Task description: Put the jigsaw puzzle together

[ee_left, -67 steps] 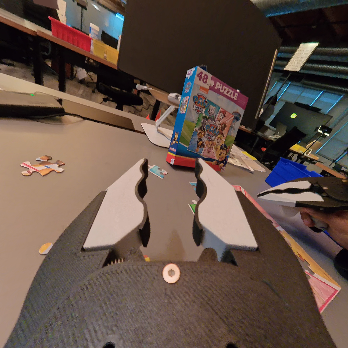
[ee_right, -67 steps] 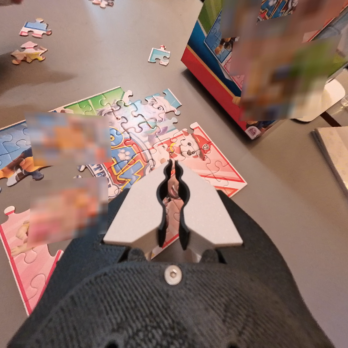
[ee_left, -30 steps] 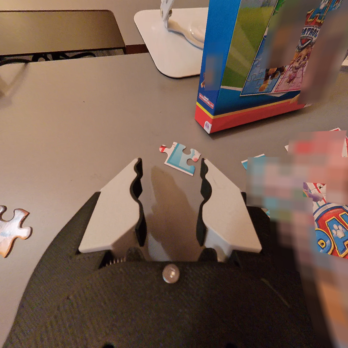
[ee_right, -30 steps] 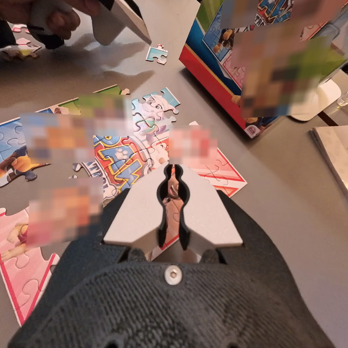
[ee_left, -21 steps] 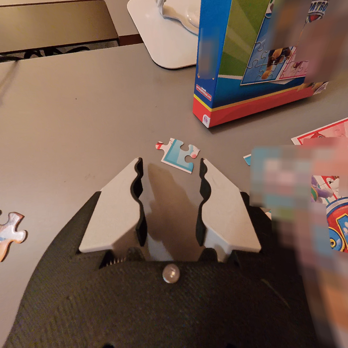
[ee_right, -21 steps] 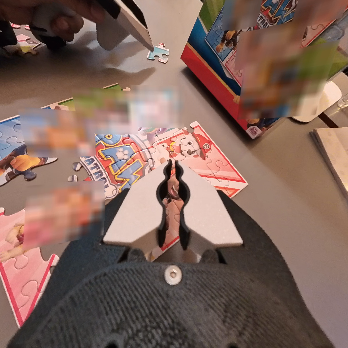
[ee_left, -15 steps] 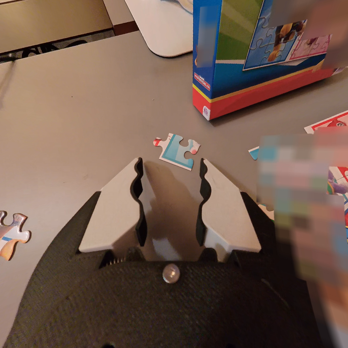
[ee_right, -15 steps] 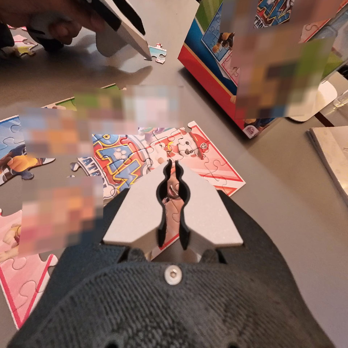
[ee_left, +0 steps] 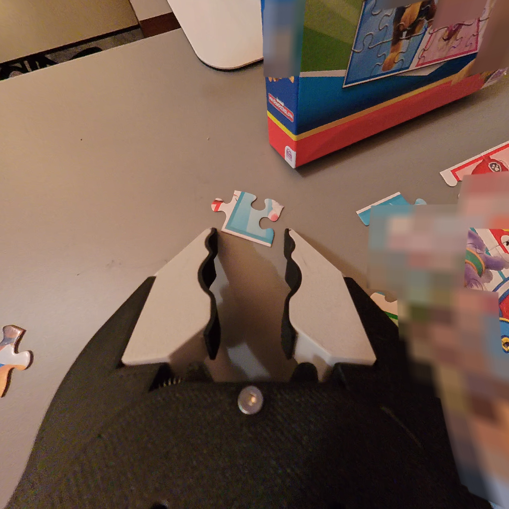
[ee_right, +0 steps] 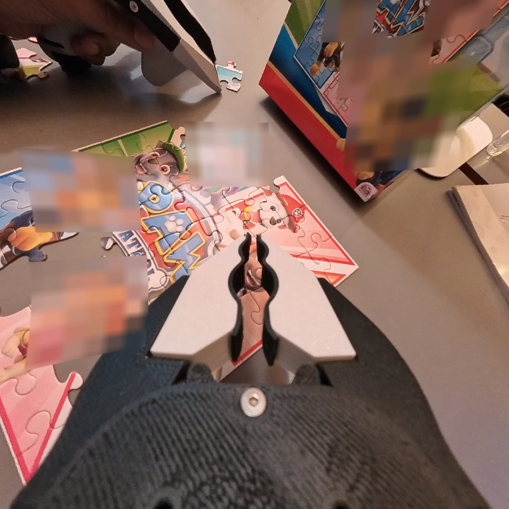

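Note:
A loose light-blue and white puzzle piece (ee_left: 248, 220) lies flat on the grey table (ee_left: 110, 165), just beyond my left gripper's (ee_left: 250, 231) fingertips. The left gripper is open, with nothing between its pads; the piece's near edge sits at the gap between the tips. The right wrist view shows the same piece (ee_right: 231, 78) beside the left gripper's finger (ee_right: 198, 63), low to the table. My right gripper (ee_right: 253, 237) is shut with nothing in it and hovers over the red part of the partly assembled puzzle (ee_right: 311, 237).
An upright blue and red puzzle box (ee_left: 358, 110) stands behind the piece and also shows in the right wrist view (ee_right: 297, 91). Another loose piece (ee_left: 11, 355) lies far left. A white flat base (ee_left: 225, 35) is behind. A stack of sheets (ee_right: 484, 225) lies at the right. Spacing between my two grippers at the tips: around 20 centimeters. To the partly assembled puzzle (ee_right: 311, 237): right tips about 7 centimeters, left tips about 20 centimeters.
My left gripper has come down and forward to the blue piece, and its jaws have narrowed a little. My right gripper stayed shut and hardly moved.

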